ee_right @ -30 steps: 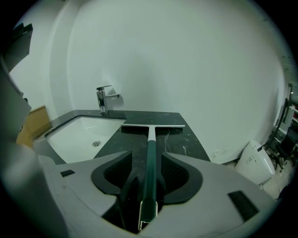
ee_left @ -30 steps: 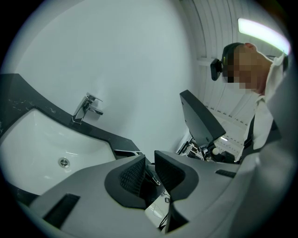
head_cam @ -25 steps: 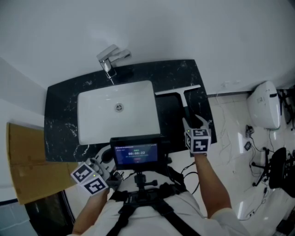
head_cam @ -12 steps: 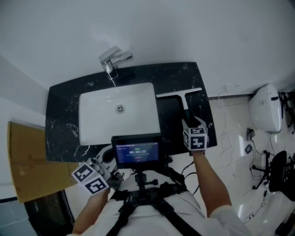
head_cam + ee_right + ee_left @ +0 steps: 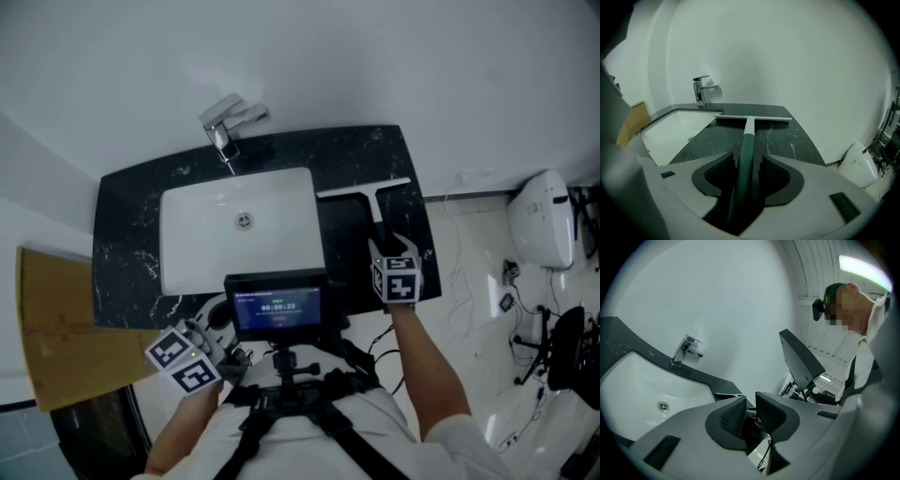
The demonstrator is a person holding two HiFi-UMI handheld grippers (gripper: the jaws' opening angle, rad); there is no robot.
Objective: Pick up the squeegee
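Squeegee flat on bench right of sink, unmoved since a second ago. Right hand-held gripper has settled, clamping green handle; lift likely next. Left hand-held gripper narrow, empty.

We count one basin; behind it one faucet; right of it one squeegee; left of it one cardboard sheet; before it one screen and two grippers: left gripper, right gripper.

Head view looks down; both gripper views face the sink.
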